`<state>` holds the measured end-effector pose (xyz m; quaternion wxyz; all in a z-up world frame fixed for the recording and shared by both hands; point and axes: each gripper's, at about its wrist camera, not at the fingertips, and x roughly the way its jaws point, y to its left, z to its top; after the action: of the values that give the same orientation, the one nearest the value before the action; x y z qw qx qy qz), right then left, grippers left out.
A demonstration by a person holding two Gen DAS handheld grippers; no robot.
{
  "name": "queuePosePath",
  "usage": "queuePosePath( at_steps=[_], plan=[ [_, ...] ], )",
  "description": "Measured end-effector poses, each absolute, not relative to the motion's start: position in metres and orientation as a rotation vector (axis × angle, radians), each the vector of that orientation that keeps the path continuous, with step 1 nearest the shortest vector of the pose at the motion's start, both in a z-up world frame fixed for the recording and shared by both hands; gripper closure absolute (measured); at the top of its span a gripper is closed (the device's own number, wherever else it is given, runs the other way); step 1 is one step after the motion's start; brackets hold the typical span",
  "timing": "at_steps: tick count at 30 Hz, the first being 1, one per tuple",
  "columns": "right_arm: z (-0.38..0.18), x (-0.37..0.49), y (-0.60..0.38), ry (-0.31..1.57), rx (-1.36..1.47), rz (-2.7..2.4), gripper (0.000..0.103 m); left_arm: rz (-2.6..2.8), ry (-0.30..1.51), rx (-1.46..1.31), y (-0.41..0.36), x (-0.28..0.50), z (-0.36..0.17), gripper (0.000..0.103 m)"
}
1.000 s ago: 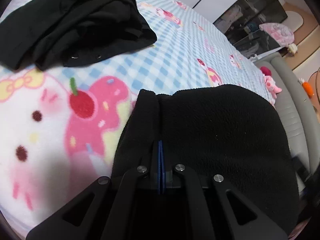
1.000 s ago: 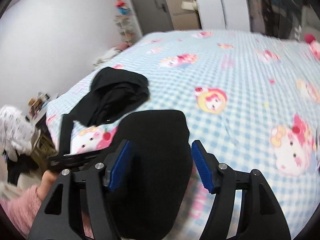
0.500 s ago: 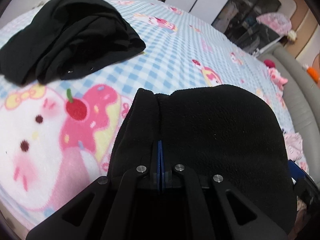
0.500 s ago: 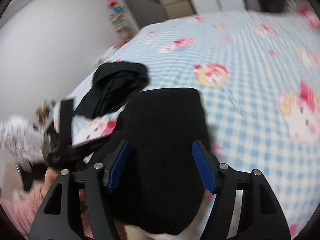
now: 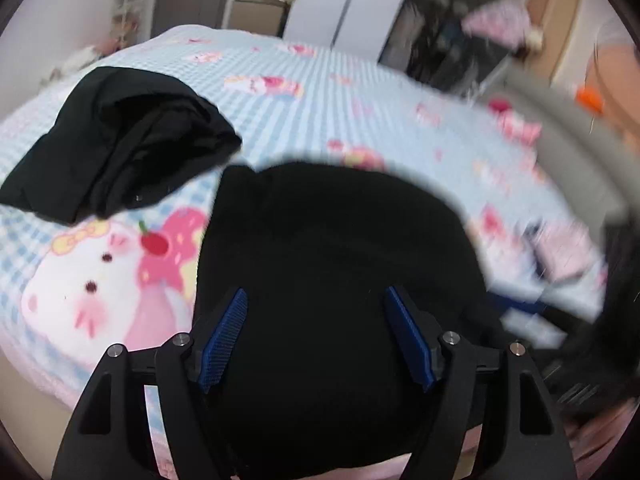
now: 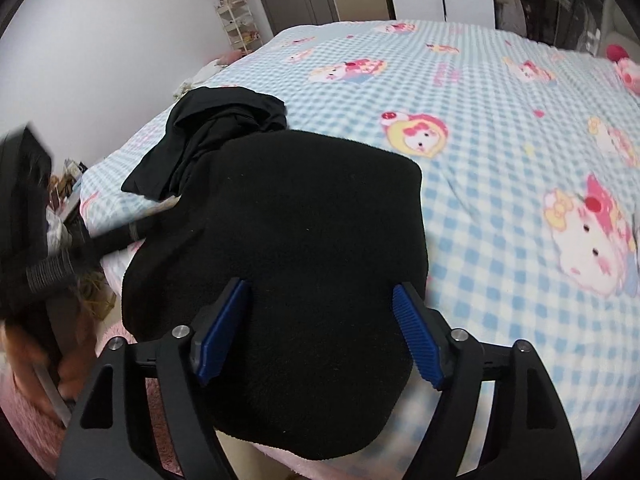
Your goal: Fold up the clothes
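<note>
the black fleece (image 6: 280,264) lay folded at the near edge of the bed (image 6: 500,152), a thick rounded bundle on the checked cartoon blanket (image 5: 280,92). a second dark garment (image 5: 120,148) sat crumpled just beyond it, toward the far left corner, apparently not yet folded.

the step in hand looked like letting go of the finished fold. to do it well, both tools would need to lift clear without dragging a layer open, then go to the crumpled garment and find an edge or corner rather than grabbing the middle of the heap. the fleece hangs close to the mattress edge, so a nudge toward the person could tip it off.

the left gripper (image 5: 316,340) had its jaws just opening, now standing wide apart over the fleece, the blue pads (image 5: 224,340) not pressing on the cloth. the right gripper (image 6: 320,336) had also been opening and stood equally wide, with the fleece under and between its fingers but nothing pinched. neither tool held anything.
</note>
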<state>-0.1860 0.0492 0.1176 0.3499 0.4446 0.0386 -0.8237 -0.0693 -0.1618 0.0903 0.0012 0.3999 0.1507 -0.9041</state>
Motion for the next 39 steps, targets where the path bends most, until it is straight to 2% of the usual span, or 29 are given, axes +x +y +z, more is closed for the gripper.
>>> queuePosePath(
  at_steps=[6,12,15,17,20,23,28,35,39],
  plan=[
    [0.117,-0.178,0.043,0.158,1.136,-2.152,0.024,-2.829,0.719,1.247,-0.179,-0.073,0.065,0.027],
    [0.107,-0.180,0.041,0.197,1.138,-2.194,0.024,-2.789,0.710,1.270,-0.171,-0.084,0.055,0.027],
    [0.110,-0.185,0.052,0.124,1.153,-2.173,0.022,-2.798,0.679,1.288,-0.166,-0.085,0.063,0.027],
    [0.116,-0.184,0.063,0.077,1.153,-2.158,0.026,-2.805,0.673,1.307,-0.167,-0.085,0.068,0.026],
    [0.130,-0.168,0.088,0.053,1.118,-2.169,0.027,-2.796,0.738,1.315,-0.175,-0.083,0.066,0.026],
    [0.129,-0.143,0.103,0.138,1.105,-2.145,0.027,-2.785,0.787,1.303,-0.177,-0.080,0.065,0.026],
    [0.099,-0.122,0.093,0.296,1.157,-2.108,0.027,-2.778,0.762,1.288,-0.172,-0.079,0.067,0.026],
    [0.077,-0.136,0.083,0.255,1.224,-2.169,0.027,-2.791,0.769,1.280,-0.174,-0.074,0.067,0.026],
    [0.067,-0.145,0.103,0.193,1.287,-2.157,0.027,-2.830,0.674,1.270,-0.157,-0.070,0.071,0.026]
  ],
)
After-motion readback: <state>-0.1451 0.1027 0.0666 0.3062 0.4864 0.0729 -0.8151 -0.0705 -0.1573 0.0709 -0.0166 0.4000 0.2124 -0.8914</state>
